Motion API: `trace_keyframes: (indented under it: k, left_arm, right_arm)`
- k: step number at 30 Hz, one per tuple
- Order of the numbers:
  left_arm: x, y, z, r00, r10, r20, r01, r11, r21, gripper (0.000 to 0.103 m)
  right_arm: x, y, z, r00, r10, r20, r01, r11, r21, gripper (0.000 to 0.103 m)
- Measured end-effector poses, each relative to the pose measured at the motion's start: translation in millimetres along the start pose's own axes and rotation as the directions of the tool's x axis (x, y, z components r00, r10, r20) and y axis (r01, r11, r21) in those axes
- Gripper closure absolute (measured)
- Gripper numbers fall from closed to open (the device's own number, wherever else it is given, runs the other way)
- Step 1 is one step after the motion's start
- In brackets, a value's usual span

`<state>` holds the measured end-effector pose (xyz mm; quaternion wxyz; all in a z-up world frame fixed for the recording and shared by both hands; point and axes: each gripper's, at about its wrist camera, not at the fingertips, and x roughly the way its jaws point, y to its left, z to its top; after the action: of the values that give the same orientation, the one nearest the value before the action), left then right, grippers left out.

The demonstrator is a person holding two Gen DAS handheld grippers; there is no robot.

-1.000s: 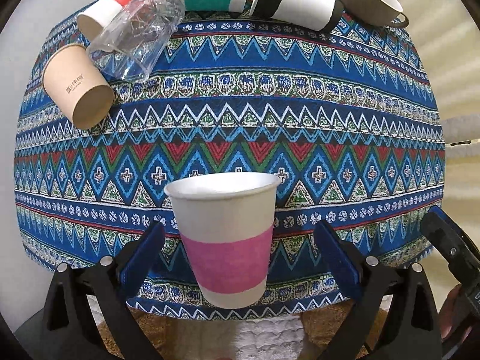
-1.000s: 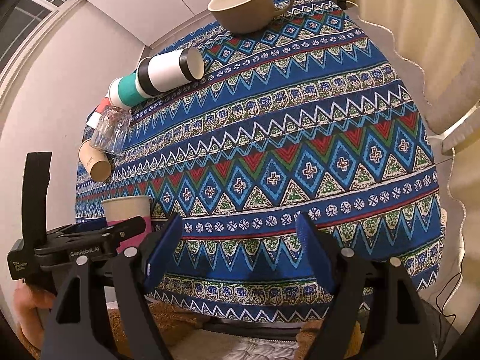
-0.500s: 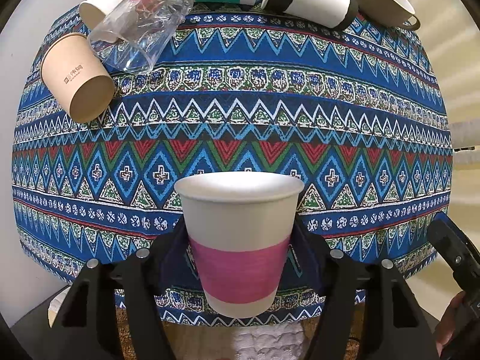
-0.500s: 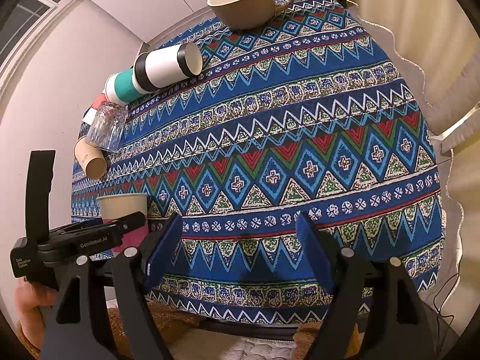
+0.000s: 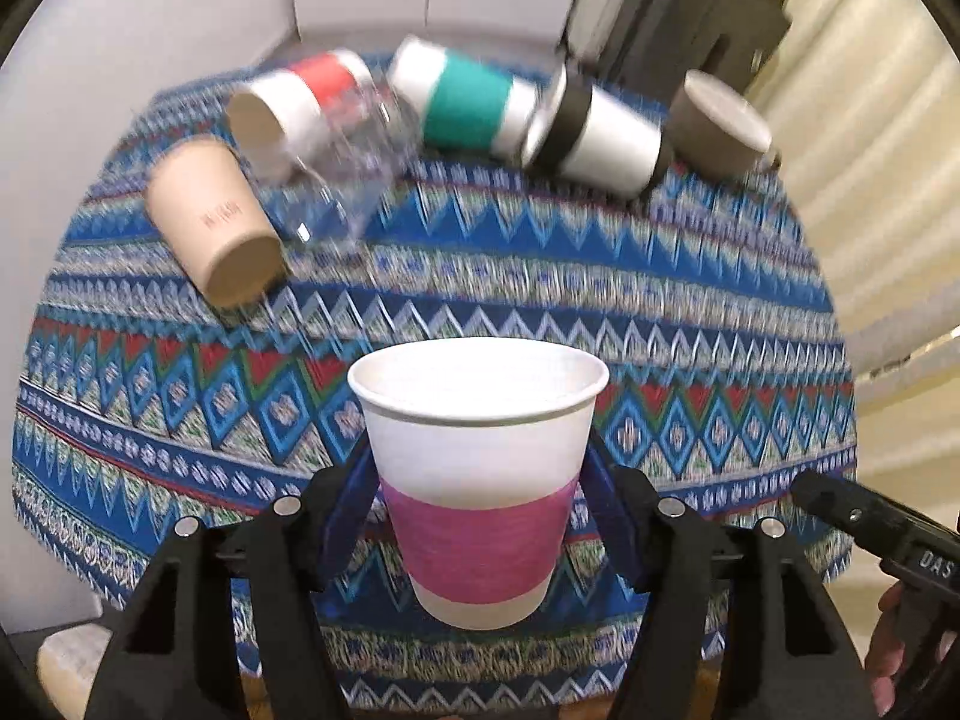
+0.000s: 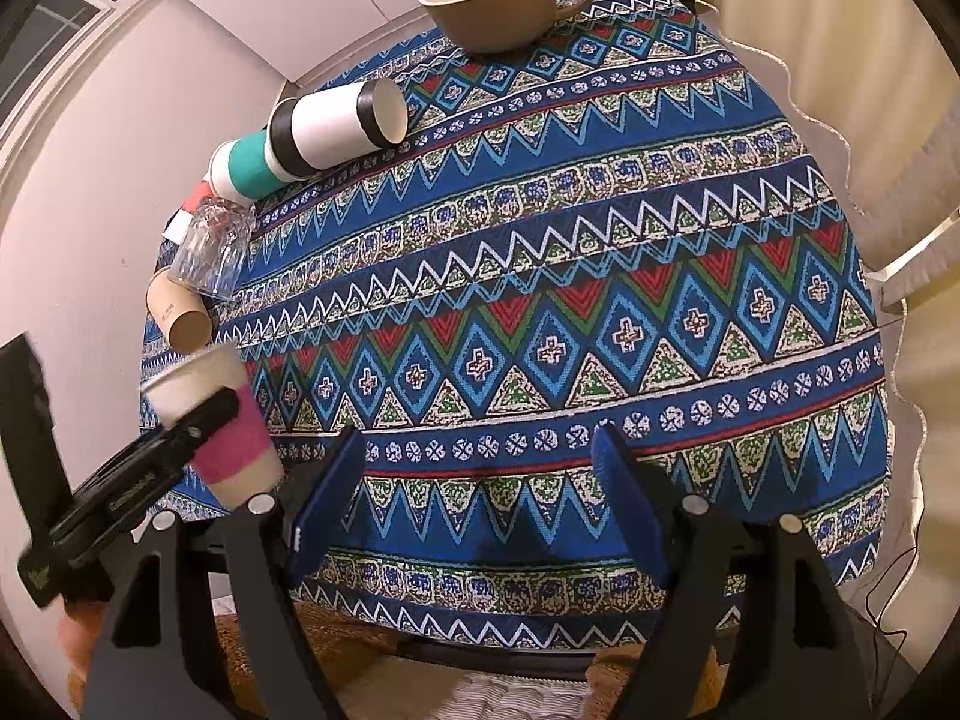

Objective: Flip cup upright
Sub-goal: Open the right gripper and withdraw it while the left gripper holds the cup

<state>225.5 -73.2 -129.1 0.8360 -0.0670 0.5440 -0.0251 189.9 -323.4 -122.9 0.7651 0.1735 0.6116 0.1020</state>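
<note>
A white paper cup with a pink band (image 5: 477, 480) stands mouth up between the blue pads of my left gripper (image 5: 480, 501), which is shut on its sides. In the right wrist view the same cup (image 6: 219, 426) is lifted and tilted at the table's near left corner, with the left gripper's black body across it. My right gripper (image 6: 480, 504) is open and empty over the near edge of the patterned tablecloth (image 6: 600, 300).
Along the far left lie several cups on their sides: a tan paper cup (image 5: 213, 228), a clear plastic cup (image 5: 342, 168), a red-banded cup (image 5: 300, 102), a teal-banded cup (image 5: 468, 102) and a black-banded cup (image 5: 600, 132). A brown mug (image 6: 498, 0) stands upright at the far edge.
My left gripper has closed on the pink-banded cup and lifted and tilted it up off the table. My right gripper has stayed open and moved slightly closer to the table.
</note>
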Motion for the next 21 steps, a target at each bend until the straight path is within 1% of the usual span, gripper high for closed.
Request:
trace_keyframes:
  k: [2,4,6,7,9,10,14,15,16,19,21]
  left_arm:
    - [-8,1,-6,0.997,-0.018,0.078,0.019,1.000,-0.005,0.039]
    - [-15,-2,-7,0.990,-0.018,0.141,0.018,1.000,-0.001,0.039]
    - [-28,-11,-13,0.977,-0.001,0.212,-0.002,1.000,0.012,0.039]
    - [-30,-13,-17,0.967,0.010,0.253,-0.017,1.000,0.024,0.039]
    - [-35,-17,-25,0.955,0.020,0.297,-0.033,0.999,0.041,0.039]
    - [-36,-18,-29,0.946,0.019,0.325,-0.036,0.998,0.047,0.039]
    - [-46,-18,-40,0.922,0.020,0.387,-0.044,0.997,0.055,0.039]
    - [-48,-19,-43,0.914,0.024,0.405,-0.052,0.997,0.057,0.039]
    - [-50,-20,-46,0.902,0.033,0.431,-0.066,0.996,0.061,0.039]
    - [-57,-18,-53,0.878,0.034,0.477,-0.067,0.996,0.053,0.039]
    - [-59,-16,-56,0.869,0.033,0.494,-0.061,0.997,0.041,0.039]
  right_arm:
    - [2,1,-1,1.000,-0.001,-0.003,0.001,1.000,-0.002,0.026]
    - [2,3,-1,1.000,-0.003,-0.004,0.003,1.000,-0.008,0.026]
    - [2,4,-2,1.000,-0.003,-0.004,0.003,1.000,-0.009,0.026]
    - [2,5,-2,1.000,-0.003,-0.003,0.003,1.000,-0.011,0.026]
    - [2,7,-2,1.000,-0.004,-0.001,0.004,1.000,-0.014,0.026]
    - [2,7,-3,1.000,-0.005,-0.001,0.005,1.000,-0.014,0.026]
    - [3,8,-3,1.000,-0.009,-0.001,0.009,1.000,-0.019,0.026]
    - [4,9,-3,1.000,-0.010,-0.002,0.009,1.000,-0.020,0.026]
    - [4,9,-3,1.000,-0.010,-0.002,0.010,1.000,-0.020,0.026]
    - [6,10,-3,1.000,-0.013,-0.005,0.013,1.000,-0.025,0.026]
    - [6,10,-4,1.000,-0.016,-0.007,0.016,0.999,-0.029,0.026]
